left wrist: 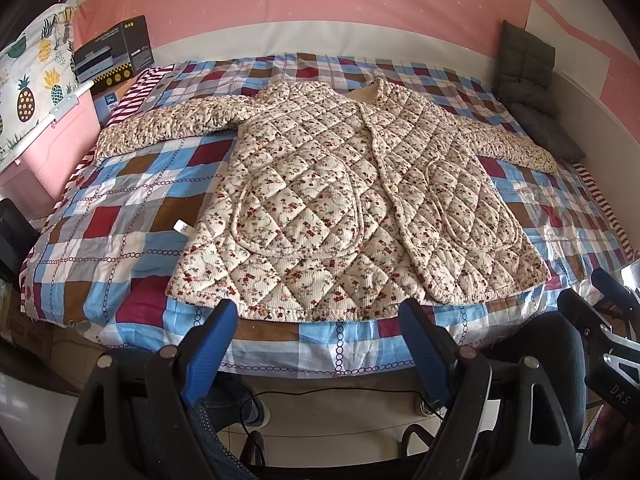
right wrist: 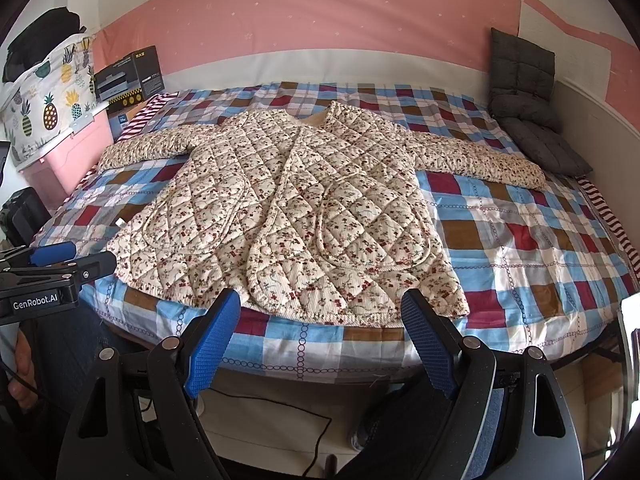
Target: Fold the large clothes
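Note:
A cream quilted jacket (left wrist: pixel 340 184) with a small red flower print lies flat and face up on the bed, both sleeves spread out to the sides, hem toward me. It also shows in the right wrist view (right wrist: pixel 296 216). My left gripper (left wrist: pixel 320 312) is open and empty, held just short of the hem above the bed's near edge. My right gripper (right wrist: pixel 320 304) is open and empty, also just short of the hem. The left gripper's body shows at the left of the right wrist view (right wrist: pixel 52 268); the right gripper shows at the right of the left wrist view (left wrist: pixel 600 300).
The bed (left wrist: pixel 120 216) has a blue, red and brown checked cover. A dark grey cushion (right wrist: pixel 528 120) leans at the far right corner. Boxes (left wrist: pixel 116 56) and a pink bin under a pineapple cloth (left wrist: pixel 36 80) stand at the far left. Cables and chair wheels lie on the floor below.

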Tool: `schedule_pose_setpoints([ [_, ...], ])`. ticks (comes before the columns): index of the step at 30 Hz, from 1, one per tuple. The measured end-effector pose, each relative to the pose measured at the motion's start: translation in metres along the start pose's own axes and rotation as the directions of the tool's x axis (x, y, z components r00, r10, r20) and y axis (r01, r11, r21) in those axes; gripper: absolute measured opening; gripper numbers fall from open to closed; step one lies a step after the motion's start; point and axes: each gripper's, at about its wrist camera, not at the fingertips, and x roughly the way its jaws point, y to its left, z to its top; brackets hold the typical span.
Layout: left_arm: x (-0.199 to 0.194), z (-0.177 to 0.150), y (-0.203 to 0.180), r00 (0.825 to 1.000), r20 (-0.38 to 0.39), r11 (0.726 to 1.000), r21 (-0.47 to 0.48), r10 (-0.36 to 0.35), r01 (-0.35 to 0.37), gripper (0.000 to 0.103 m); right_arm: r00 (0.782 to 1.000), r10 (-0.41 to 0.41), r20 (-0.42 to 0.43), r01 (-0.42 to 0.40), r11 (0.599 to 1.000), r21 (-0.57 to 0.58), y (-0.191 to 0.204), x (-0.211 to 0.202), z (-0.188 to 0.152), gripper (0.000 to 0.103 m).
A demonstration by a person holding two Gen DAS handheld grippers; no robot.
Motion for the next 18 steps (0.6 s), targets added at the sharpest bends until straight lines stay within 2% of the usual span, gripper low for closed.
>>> schedule_pose_setpoints([
  [18, 0.0047, -0.0046, -0.0019, 1.0, -0.008, 1.0, -0.004, -0.003, 0.003, 0.084, 1.0, -0.001, -0.002, 0.001, 1.0, -0.001, 0.0009, 0.0015, -0.0008, 0.083],
])
